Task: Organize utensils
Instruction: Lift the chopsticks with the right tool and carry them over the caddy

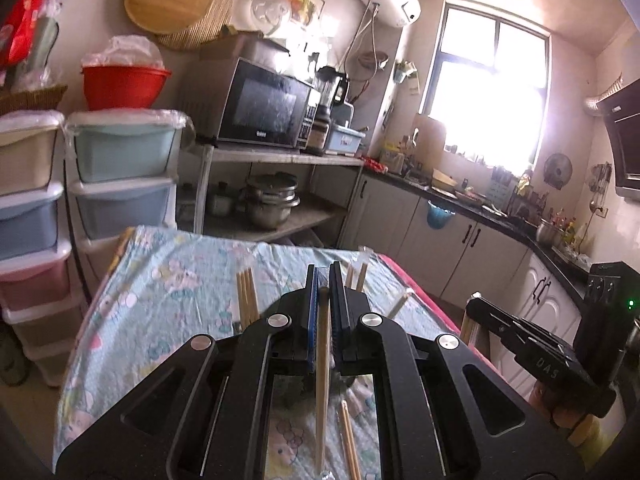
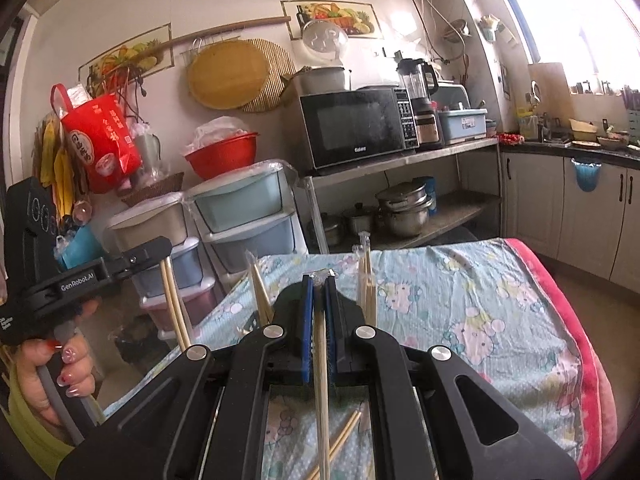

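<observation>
My left gripper (image 1: 323, 276) is shut on wooden chopsticks (image 1: 322, 376) that hang down between its blue-padded fingers, above the blue cartoon-print cloth (image 1: 172, 292) on the table. My right gripper (image 2: 318, 280) is shut on a plastic-wrapped pair of chopsticks (image 2: 321, 380), also hanging down. The left gripper (image 2: 132, 258) also shows at the left of the right wrist view, with its chopsticks (image 2: 174, 304) hanging. Other upright chopsticks (image 1: 246, 296) (image 2: 367, 280) stand behind the fingers, their holder hidden. Loose chopsticks (image 1: 349, 440) (image 2: 340, 440) lie on the cloth below.
Stacked plastic drawers (image 1: 120, 172) stand left of the table. A metal shelf holds a microwave (image 1: 264, 108) and pots (image 1: 272, 200). Cabinets and a cluttered counter (image 1: 480, 204) run along the right. A pink blanket edge (image 2: 576, 320) borders the table.
</observation>
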A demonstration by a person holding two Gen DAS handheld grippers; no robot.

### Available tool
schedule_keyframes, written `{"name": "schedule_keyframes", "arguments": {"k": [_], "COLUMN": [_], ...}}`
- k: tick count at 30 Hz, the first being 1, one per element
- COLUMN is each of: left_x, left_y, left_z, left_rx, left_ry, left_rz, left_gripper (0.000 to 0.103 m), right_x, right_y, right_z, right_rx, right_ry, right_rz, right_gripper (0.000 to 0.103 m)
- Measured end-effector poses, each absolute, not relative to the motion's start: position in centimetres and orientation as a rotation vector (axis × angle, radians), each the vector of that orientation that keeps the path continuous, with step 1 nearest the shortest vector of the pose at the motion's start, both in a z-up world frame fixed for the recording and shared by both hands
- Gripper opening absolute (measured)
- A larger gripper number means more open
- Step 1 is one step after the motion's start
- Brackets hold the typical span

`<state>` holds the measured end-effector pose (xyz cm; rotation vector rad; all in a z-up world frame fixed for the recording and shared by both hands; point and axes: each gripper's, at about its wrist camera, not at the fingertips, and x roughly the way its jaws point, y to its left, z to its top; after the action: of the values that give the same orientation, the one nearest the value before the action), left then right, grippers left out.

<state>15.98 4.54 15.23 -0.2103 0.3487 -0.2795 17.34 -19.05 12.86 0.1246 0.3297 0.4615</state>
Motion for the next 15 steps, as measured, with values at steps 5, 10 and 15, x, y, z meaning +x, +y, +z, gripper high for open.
{"name": "schedule_keyframes", "arguments": {"k": [5, 10, 15], "left_x": [16.2, 16.8, 17.3], "left_y": [4.8, 5.2, 5.4], "left_z": [16.5, 17.5, 18.8], "left_rx": [-0.202, -0.204, -0.185], "left_ry": [0.320, 0.295, 0.253], "left_rz": [-0.261, -0.240, -0.202], "left_gripper": [0.003, 0.003, 0.003], "right_x": [17.9, 19.0, 19.8], "right_y": [-18.8, -18.3, -17.5], "right_z": [13.7, 14.8, 16.2], "right_rx": [0.105, 0.083, 0.058], "right_ry": [0.285, 0.233, 0.174], "right_rz": [0.439, 0.422, 0.426], "right_gripper": [0.006, 0.006, 0.006]}}
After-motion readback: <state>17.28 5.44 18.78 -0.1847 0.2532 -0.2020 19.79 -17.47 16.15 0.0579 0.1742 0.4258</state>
